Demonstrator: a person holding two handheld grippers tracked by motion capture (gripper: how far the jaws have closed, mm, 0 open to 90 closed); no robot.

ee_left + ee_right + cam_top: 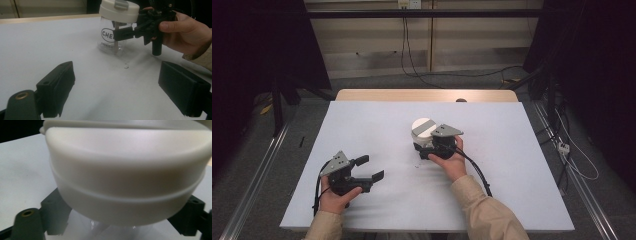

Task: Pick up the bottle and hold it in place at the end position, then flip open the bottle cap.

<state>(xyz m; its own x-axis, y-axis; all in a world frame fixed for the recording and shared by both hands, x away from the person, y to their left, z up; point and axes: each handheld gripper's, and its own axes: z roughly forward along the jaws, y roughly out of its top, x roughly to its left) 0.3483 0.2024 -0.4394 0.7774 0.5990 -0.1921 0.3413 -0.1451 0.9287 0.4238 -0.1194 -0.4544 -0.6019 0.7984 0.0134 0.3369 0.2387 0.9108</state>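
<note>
A clear jar [422, 137] with a cream lid [422, 125] and dark lettering stands upright near the middle of the white table cover [362, 125]. My right gripper [422, 147] is shut on the jar's glass body just under the lid. In the right gripper view the lid [125, 170] looms close, with the black fingers [53, 212] on either side of the glass. In the left gripper view the jar [107, 37] shows ahead with the right gripper [117, 35] clamped on it. My left gripper [371, 168] rests at the front left, open and holding nothing [117, 72].
A small dark crumb [126, 66] lies on the cover just in front of the jar. The wooden table edge [427, 95] shows at the back. Cables run over the floor behind and to the right of the table.
</note>
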